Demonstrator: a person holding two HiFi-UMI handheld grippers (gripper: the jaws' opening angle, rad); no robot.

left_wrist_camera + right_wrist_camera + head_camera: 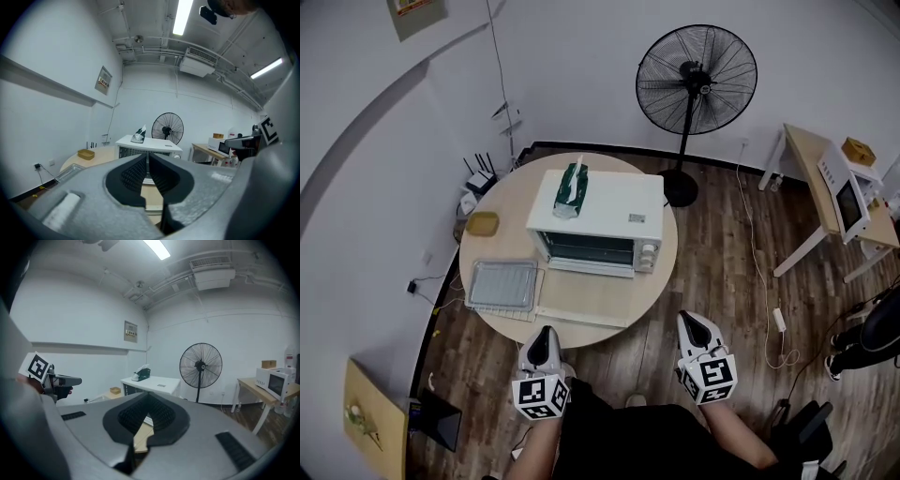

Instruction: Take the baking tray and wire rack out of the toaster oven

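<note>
Silver rectangular baking tray lies at left edge of round wooden table, beside white toaster oven. Left gripper and right gripper both closed, empty, clear of near edge.

Baking tray left of toaster oven, on table
</note>
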